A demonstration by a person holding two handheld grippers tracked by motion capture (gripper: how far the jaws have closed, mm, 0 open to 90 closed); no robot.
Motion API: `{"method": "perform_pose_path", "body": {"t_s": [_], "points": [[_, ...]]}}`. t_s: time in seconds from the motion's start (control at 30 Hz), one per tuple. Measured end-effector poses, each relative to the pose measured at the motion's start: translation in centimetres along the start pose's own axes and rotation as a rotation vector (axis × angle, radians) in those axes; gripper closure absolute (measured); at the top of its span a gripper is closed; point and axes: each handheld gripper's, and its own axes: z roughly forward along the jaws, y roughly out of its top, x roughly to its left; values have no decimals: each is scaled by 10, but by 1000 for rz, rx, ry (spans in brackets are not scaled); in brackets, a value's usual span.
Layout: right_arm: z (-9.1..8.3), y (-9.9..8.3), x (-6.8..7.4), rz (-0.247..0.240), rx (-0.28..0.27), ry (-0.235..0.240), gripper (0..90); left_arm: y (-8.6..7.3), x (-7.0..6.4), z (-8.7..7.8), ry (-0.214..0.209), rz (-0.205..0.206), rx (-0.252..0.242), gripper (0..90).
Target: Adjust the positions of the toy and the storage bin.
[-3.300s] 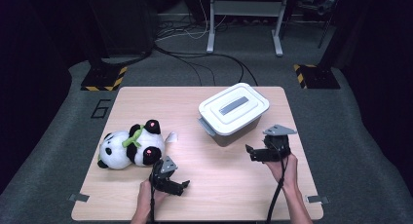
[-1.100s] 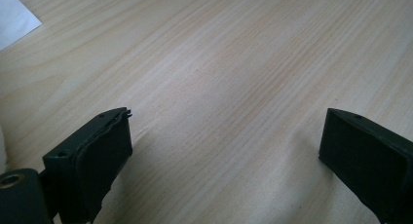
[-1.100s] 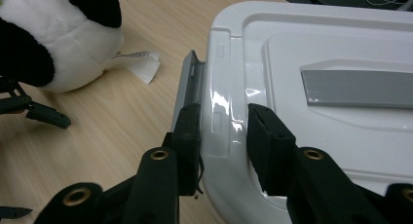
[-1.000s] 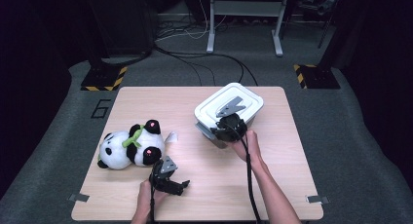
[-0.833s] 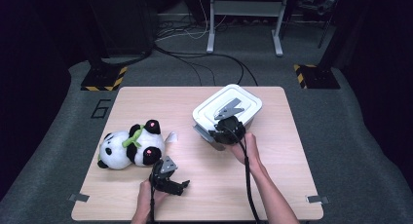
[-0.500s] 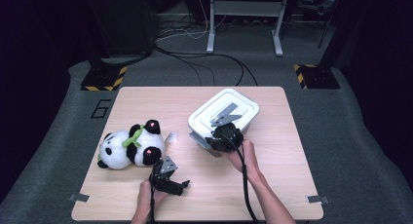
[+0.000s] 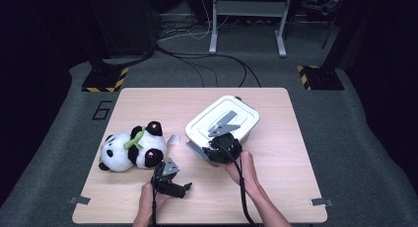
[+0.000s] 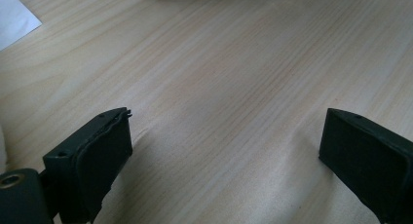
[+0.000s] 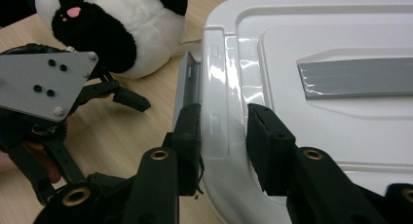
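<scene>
The right gripper (image 7: pixel 213 151) now sits at the near-left edge of the white box (image 7: pixel 224 126), having swung in from the open table at about 3 o'clock of the box a few seconds back. Over the last second the box itself has slid and turned a little toward 8 o'clock, so it looks as if the gripper is dragging or working at the lid (image 9: pixel 311 78) rather than just arriving. In the right gripper view its jaws stand either side of the lid's rim, one outside by the side latch (image 9: pixel 187 83), one on top, close to the plastic; they appear clamped on that rim, though contact on the inner pad is hard to confirm. The likely step in hand is opening or shifting the box.

The right forearm reaches forward from 6 o'clock, hand just behind the gripper, cable trailing along the wrist.

The left gripper (image 7: pixel 172 182) has not moved: it rests low near the table's (image 7: pixel 296 187) front edge, jaws wide apart over bare wood, holding nothing. The toy panda (image 7: pixel 129 150) lies on its side at 9 o'clock of the box, just beyond the left gripper.
</scene>
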Motion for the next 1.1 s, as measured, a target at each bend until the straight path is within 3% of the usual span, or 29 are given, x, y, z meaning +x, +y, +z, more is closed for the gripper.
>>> {"method": "perform_pose_path", "body": {"t_s": [0.13,0.3,0.37,0.53,0.63,0.73,0.9,1.1], "points": [[1,2,1,-11,6,6,643,0,0,0,0,-1,0,47],[-5,3,-4,-53,-23,39,511,0,0,0,0,0,0,47],[-11,4,-10,-59,-38,21,435,0,0,0,0,-1,-1,47],[-26,5,-40,-46,-84,-41,241,0,0,0,-1,3,1,47],[-33,3,-65,-9,-99,-100,206,0,0,0,0,5,2,47],[-38,1,-90,31,-111,-158,219,0,0,0,-2,4,1,47],[-38,-1,-126,48,-105,-263,339,0,0,0,-1,5,3,48],[-24,1,-154,98,-65,-285,460,0,0,0,0,1,2,49]]}}
